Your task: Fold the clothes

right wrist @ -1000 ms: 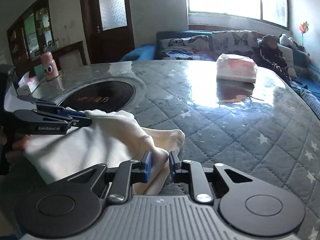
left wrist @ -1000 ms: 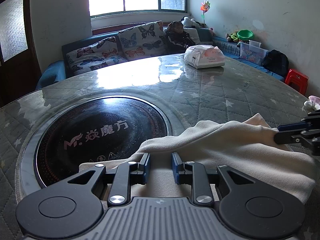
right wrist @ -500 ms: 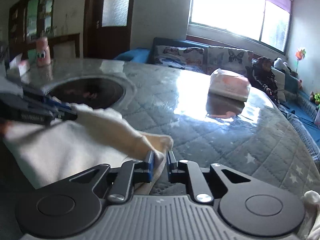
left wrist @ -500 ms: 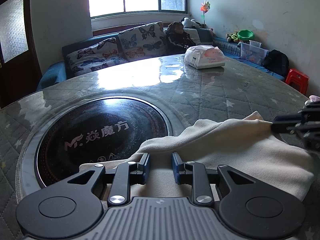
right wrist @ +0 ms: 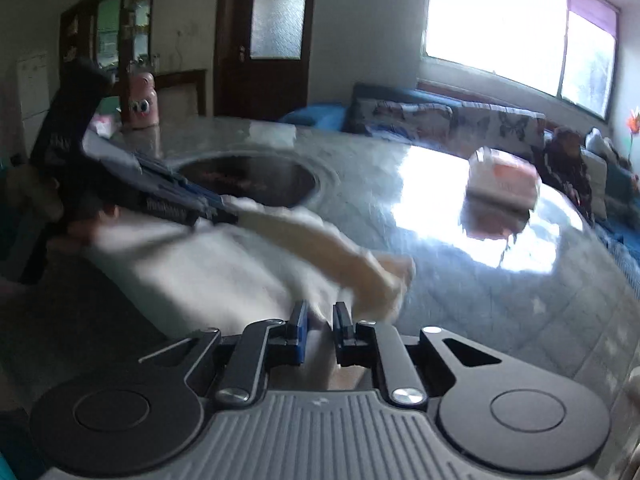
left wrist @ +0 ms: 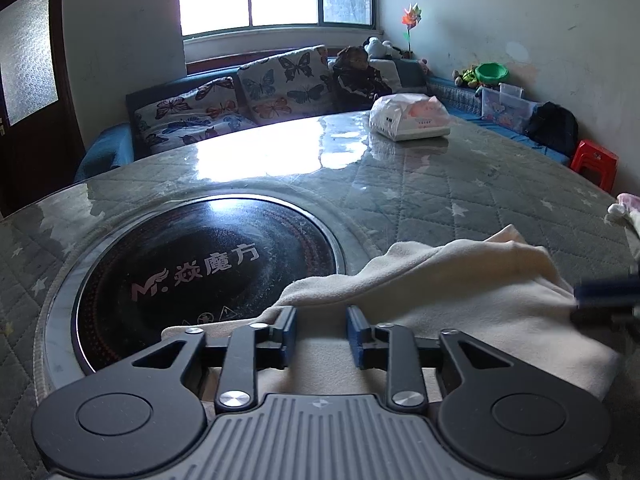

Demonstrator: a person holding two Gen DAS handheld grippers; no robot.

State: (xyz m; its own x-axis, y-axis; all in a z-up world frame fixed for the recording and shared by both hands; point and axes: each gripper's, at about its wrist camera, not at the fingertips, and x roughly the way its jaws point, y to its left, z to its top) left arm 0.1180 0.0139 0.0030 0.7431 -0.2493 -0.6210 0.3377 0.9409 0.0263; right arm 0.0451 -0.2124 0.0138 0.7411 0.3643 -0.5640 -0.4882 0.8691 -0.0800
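Note:
A cream garment (left wrist: 460, 292) lies on the quilted round table (left wrist: 460, 184), one edge over the rim of the black cooktop. My left gripper (left wrist: 320, 316) rests low on its near edge. The jaws are opening, with flat cloth between them and the pads off it. From the right wrist view, the left gripper (right wrist: 224, 212) sits at the garment's (right wrist: 200, 272) far left side, a hand behind it. My right gripper (right wrist: 320, 312) is shut on a fold of the garment's right end. It shows blurred at the right edge of the left view (left wrist: 580, 296).
A round black induction cooktop (left wrist: 200, 272) is set into the table. A white tissue pack (left wrist: 408, 118) lies at the far side and a pink cloth (left wrist: 626, 204) at the right edge. A pink bottle (right wrist: 142, 100) stands far left. A sofa and a red stool (left wrist: 594, 160) are beyond.
The right gripper slid rightward with the garment's end, drawing the cloth flatter, and its view rolled and blurred. The left gripper stayed in place and its jaws widened a little.

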